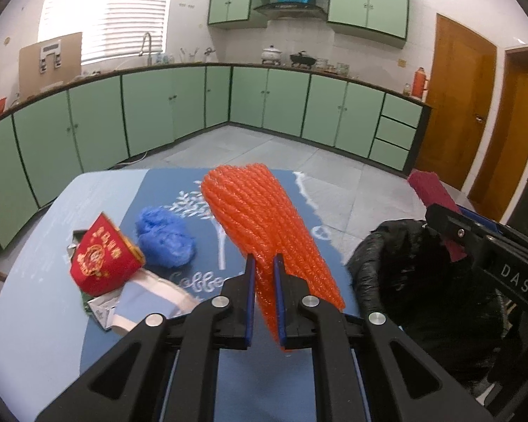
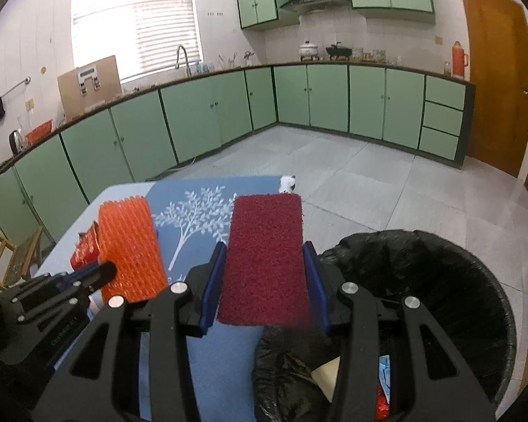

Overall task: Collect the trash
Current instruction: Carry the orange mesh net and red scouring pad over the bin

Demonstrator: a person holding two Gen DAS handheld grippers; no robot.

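My left gripper (image 1: 264,267) is shut on an orange foam net sleeve (image 1: 264,221) and holds it above the blue table (image 1: 35,281). The sleeve also shows in the right wrist view (image 2: 128,246). My right gripper (image 2: 265,256) is shut on a dark red scouring pad (image 2: 265,256) at the rim of the black-lined trash bin (image 2: 440,281); the pad also shows in the left wrist view (image 1: 431,193). A red paper cup (image 1: 104,256), a crumpled blue plastic bag (image 1: 165,241) and a flattened carton (image 1: 140,309) lie on the table.
The bin (image 1: 422,281) stands to the right of the table and holds some trash (image 2: 383,387). A blue tree-print mat (image 2: 200,211) covers the table. Green kitchen cabinets (image 1: 264,102) run along the far walls. A wooden chair (image 2: 14,249) stands at left.
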